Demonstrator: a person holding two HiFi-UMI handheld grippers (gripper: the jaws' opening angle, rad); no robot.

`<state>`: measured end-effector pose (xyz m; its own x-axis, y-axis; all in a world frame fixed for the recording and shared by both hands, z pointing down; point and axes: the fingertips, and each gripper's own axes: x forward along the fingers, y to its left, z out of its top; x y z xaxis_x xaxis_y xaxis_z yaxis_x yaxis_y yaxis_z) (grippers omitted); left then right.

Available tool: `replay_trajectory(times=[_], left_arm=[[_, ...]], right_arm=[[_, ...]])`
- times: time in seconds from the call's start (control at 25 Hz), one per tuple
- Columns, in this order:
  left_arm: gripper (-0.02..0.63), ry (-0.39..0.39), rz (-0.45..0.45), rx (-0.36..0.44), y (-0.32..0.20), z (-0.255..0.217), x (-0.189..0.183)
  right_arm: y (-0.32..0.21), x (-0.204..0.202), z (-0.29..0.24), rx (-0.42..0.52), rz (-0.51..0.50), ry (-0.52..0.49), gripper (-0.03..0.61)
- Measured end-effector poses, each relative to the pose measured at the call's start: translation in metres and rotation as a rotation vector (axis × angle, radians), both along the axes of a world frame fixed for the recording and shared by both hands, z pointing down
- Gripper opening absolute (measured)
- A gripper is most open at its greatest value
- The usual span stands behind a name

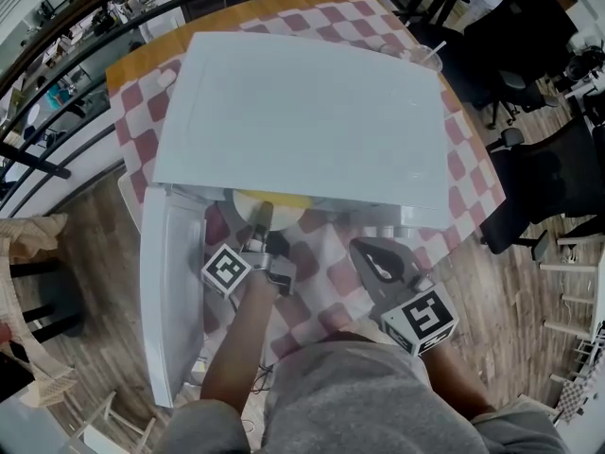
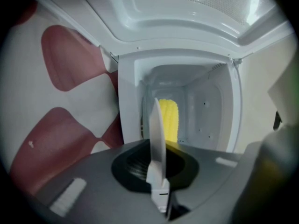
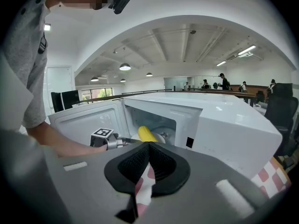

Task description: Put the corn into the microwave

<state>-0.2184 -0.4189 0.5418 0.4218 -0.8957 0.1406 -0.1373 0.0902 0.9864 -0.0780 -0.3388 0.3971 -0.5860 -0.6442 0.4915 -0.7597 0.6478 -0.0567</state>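
**Near field.** The left cube [image 1: 225, 270] and the right cube [image 1: 423, 320] each carry a black-and-white square marker, the one print that can be made out. The right gripper [image 1: 364, 252] hovers over the checked cloth [image 1: 326, 282] in front of the oven, its jaws meeting tip to tip with nothing between them.

**Middle field.** The left gripper [image 1: 263, 218] points into the open cavity. Its jaws are pressed flat together and empty. The door [image 1: 170, 291] of the white microwave [image 1: 302, 112] is swung out to the person's left.

**Cavity.** The corn [image 2: 169, 118] lies inside the microwave, beyond the left jaws' tips and free of both grippers. It is a bright yellow cob with neat rows of kernels and a rounded end. It lies level, with its long axis roughly across the opening, parallel to the oven's front.

**Far field.** A cup with a straw [image 1: 425, 57] stands behind the microwave, and black office chairs [image 1: 529, 26] stand beyond the table.
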Motion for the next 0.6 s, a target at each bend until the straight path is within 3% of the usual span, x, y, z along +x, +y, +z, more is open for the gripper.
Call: replay_trajectory(times=[0.16, 0.32, 0.4, 0.6], left_arm=[[0.021, -0.01, 0.011, 0.014, -0.003, -0.001, 0.004], [0.042, -0.085, 0.045, 0.049, -0.003, -0.006, 0.007], [0.086, -0.134, 0.07, 0.086, -0.002, -0.011, 0.008], [0.291, -0.305, 0.148, 0.195, 0.001, -0.026, 0.015]], right_arm=[[0.002, 0.003, 0.002, -0.011, -0.004, 0.006, -0.002], [0.002, 0.007, 0.0, -0.01, 0.0, 0.01, -0.002], [0.002, 0.009, -0.002, -0.016, -0.003, 0.017, 0.0], [0.004, 0.01, -0.004, 0.014, -0.009, -0.013, -0.002]])
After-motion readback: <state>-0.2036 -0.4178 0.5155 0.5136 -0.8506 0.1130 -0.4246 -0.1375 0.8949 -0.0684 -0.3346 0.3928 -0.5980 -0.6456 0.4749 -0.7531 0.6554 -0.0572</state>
